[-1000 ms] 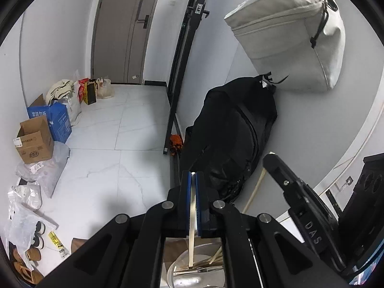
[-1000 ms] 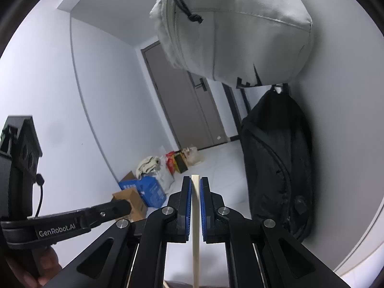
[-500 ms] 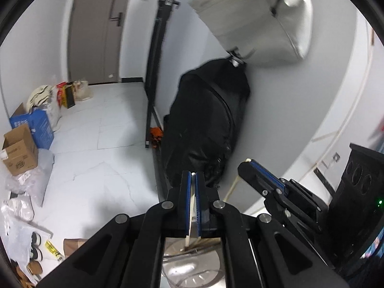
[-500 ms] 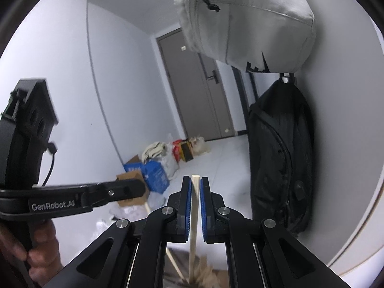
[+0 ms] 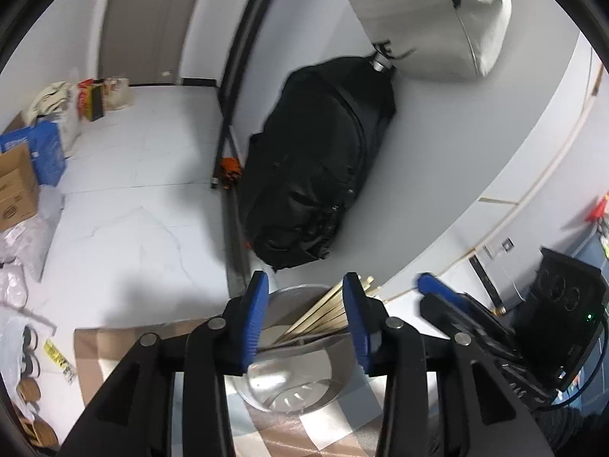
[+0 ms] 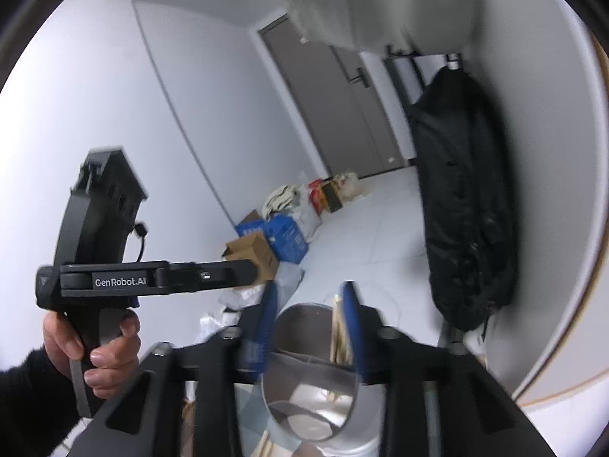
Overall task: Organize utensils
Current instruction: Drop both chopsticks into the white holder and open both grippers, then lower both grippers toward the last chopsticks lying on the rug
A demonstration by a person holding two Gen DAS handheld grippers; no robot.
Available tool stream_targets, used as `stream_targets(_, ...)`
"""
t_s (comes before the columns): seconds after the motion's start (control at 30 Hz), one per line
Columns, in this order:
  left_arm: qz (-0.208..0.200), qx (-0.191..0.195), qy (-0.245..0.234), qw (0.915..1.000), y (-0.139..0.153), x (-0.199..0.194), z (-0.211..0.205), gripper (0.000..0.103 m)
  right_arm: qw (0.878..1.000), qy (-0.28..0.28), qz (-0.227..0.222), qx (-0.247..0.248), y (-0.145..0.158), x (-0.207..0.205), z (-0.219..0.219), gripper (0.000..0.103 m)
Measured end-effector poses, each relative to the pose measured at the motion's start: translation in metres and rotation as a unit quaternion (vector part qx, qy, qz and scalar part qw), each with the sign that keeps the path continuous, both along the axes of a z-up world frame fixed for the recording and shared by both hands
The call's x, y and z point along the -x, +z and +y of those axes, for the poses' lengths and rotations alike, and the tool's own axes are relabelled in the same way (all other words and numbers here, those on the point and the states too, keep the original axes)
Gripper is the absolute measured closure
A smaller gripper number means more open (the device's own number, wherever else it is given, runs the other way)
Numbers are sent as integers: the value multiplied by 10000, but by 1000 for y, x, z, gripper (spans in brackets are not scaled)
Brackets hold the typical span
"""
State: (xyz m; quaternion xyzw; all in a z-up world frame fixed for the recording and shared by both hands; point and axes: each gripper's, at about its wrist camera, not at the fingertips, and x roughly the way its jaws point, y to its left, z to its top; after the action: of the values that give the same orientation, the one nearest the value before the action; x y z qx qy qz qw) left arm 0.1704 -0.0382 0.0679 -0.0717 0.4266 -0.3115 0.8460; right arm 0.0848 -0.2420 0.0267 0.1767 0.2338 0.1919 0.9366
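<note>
1. Chopsticks [image 5: 323, 314]: a pale wooden bundle stands tilted inside the metal cup [image 5: 293, 373], tops leaning against the rim on the far right side and rising past it. In the right wrist view the chopsticks [image 6: 337, 333] show against the cup's [image 6: 312, 392] right inner wall.
2. Cup: upright on the worktop [image 5: 323, 430], which carries a checked cloth. The cup's mouth is open and unobstructed on its left half; the drain holes in its base are visible.
3. Edges: the worktop's far edge lies just behind the cup, with white floor [image 5: 125, 205] beyond. A black bag [image 5: 316, 160] hangs on the wall past the cup, well apart.
4. Left tongs [image 5: 302, 320]: jaws opening, blue pads apart on either side of the cup's mouth. No pad presses on the chopsticks, which lie just beside the right pad; contact cannot be told.
5. Right tongs [image 6: 310, 323]: jaws opening, straddling the cup; image blurred. The chopsticks stand close to the right pad, not clamped.
6. Pose: both tongs angle down over the cup. A hand [image 6: 95, 350] in a dark sleeve grips the left handle.
</note>
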Motion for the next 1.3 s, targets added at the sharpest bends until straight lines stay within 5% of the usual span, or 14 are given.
stream_targets(0.17,-390,-160,651,9970,6,27,19,60,9997,-212,10,-82,3,25,-9,42)
stream_targets(0.33,-1001,-480,1104,9877,18,56,27,57,9998,-170,-120,26,16,50,-3,39)
stream_targets(0.47,-1355,-599,1440,9784,28,79,33,39,9996,-162,-235,-15,24,69,2,35)
stream_targets(0.67,-1859,-909,1809,9615,35,111,37,26,9990,-21,-409,176,32,94,19,30)
stream_targets(1.1,-1986,-961,2138,9516,12,151,50,12,9982,132,-368,447,16,127,51,20)
stream_targets(1.3,-1700,-872,2293,9544,-19,162,62,12,9978,251,-93,614,-7,132,67,19)
